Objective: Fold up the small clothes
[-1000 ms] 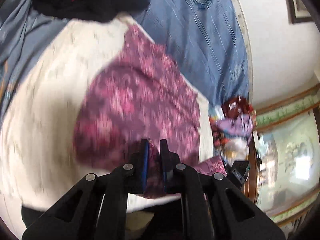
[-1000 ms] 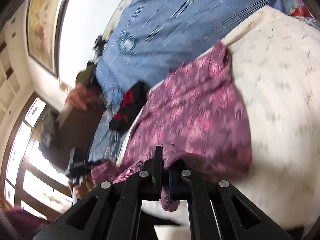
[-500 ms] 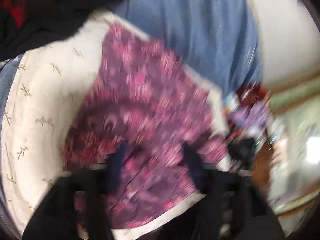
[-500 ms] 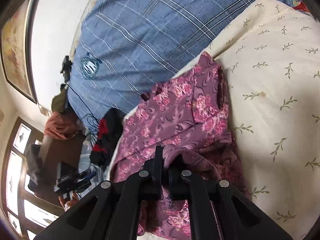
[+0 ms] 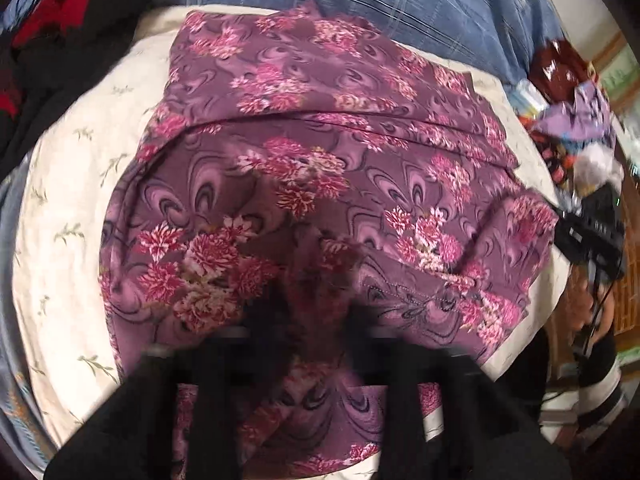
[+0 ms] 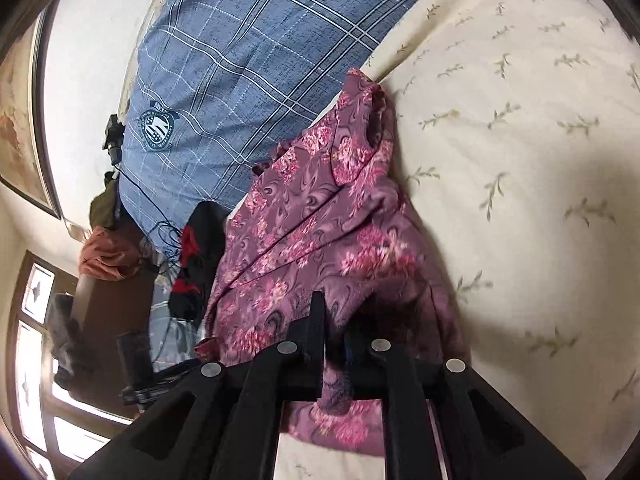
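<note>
A purple garment with pink flowers (image 5: 320,140) lies partly folded on a cream sheet with a leaf print (image 5: 80,208). My left gripper (image 5: 316,280) points down onto its near part. Its blurred jaws are closing, and a raised ridge of the cloth is pinched between them. In the right wrist view the same garment (image 6: 312,208) stretches away from me along the sheet (image 6: 520,160). My right gripper (image 6: 335,320) has a fold of the near edge between its fingers. Its jaws are opening slightly, with the cloth still caught in the narrow gap.
A blue plaid cover (image 6: 248,60) lies beyond the sheet. A black and red garment (image 5: 52,32) sits at the far left edge. Bags and clutter (image 5: 576,120) and a black device (image 5: 596,228) crowd the right side. A window and dark furniture (image 6: 100,300) stand to the left.
The left gripper's jaws spread wide over the garment, then closed on a new ridge of cloth nearer its middle. Both grippers came down closer to the sheet. The right gripper kept hold of its fold.
</note>
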A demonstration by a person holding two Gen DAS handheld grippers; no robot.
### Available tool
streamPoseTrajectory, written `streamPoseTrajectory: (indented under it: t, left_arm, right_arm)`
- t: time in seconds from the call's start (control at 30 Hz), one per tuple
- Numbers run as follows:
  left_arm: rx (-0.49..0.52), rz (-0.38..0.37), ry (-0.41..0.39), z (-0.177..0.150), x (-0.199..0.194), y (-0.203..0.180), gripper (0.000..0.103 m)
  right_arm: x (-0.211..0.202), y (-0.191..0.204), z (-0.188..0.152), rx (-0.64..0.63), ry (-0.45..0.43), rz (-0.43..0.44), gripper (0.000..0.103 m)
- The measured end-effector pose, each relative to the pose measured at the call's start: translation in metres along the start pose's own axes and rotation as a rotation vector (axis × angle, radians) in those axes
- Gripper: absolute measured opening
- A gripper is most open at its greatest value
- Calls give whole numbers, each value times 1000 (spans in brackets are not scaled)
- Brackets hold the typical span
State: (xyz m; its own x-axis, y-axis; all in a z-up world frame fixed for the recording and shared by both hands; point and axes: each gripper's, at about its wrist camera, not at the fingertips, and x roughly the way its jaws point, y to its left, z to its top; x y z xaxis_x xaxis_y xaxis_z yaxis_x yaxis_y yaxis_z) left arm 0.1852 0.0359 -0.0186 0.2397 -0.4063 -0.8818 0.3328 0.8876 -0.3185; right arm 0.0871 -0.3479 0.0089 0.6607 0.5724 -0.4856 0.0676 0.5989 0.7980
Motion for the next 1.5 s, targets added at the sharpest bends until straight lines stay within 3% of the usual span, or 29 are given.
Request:
streamPoseTrajectory:
  t: [0.07,0.13,0.2,0.23,0.27,0.37,0.53,0.8,0.93,1.1,1.27,1.4,1.5]
  left_arm:
    - [-42,-14,-37,-1,-8,7,6]
    - [-62,-20,-70,-3,-17,11,5]
    - [-78,-11,-119,-3,-29,10,5]
    - [-85,-11,-140,-4,-36,10,5]
    - [-95,-14,-161,-5,-42,10,5]
    - [-121,-13,-225,-9,-59,14,4]
    - [-174,-11,-298,-2,-75,22,4]
    - [-279,-51,-332,2,-83,47,4]
    - [-312,-39,-363,10,-90,56,4]
    - [-353,-43,-423,48,-96,72,4]
    - [-424,-82,-443,103,-78,95,4]
    - [-465,-73,-401,152,-40,112,4]
    - [-485,-24,-346,180,-6,119,4]
  right_arm:
    - [0,-4,-1,42,10,30,29]
    - [3,-8,-2,92,14,47,38]
    - [8,-12,-3,116,18,49,37]
    - [9,-11,-4,105,29,41,26]
    - [9,-6,-5,71,36,22,6]
    - [-8,11,-7,-19,-10,8,6]
    - [-44,27,13,-48,-137,73,6]
    - [-28,8,18,-14,-102,-17,6]
    - [-20,7,28,23,-140,21,6]
    - [-11,26,63,17,-189,71,6]
    - [15,21,111,97,-228,79,6]
    - [47,9,141,142,-222,24,6]
    - [71,0,158,166,-214,-25,6]
